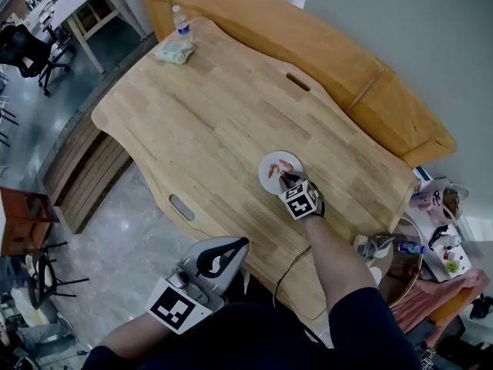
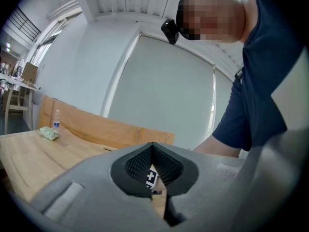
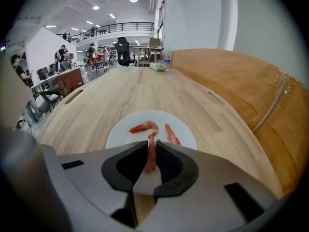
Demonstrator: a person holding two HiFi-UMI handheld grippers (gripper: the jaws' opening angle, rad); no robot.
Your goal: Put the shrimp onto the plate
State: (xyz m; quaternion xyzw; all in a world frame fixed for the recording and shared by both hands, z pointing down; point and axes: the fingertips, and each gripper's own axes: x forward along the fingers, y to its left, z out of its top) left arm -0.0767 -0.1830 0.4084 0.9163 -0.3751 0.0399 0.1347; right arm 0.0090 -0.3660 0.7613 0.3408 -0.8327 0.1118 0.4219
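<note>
A white plate [image 1: 275,158] sits on the wooden table [image 1: 216,114] toward its near right part. Two pink shrimp [image 3: 143,126] [image 3: 171,134] lie on the plate [image 3: 120,132]. A third shrimp [image 3: 151,157] hangs over the plate's near rim, with my right gripper [image 3: 151,146] shut on it. In the head view the right gripper [image 1: 286,179] reaches the plate's near edge. My left gripper [image 1: 235,245] is held off the table's near edge by the person's body, jaws shut and empty [image 2: 153,146].
A water bottle [image 1: 180,20] and a green cloth [image 1: 174,51] stand at the table's far left corner. A padded wooden bench [image 1: 347,68] runs along the far side. Small bottles and clutter [image 1: 443,245] sit at the right. The table has slot cut-outs [image 1: 182,206].
</note>
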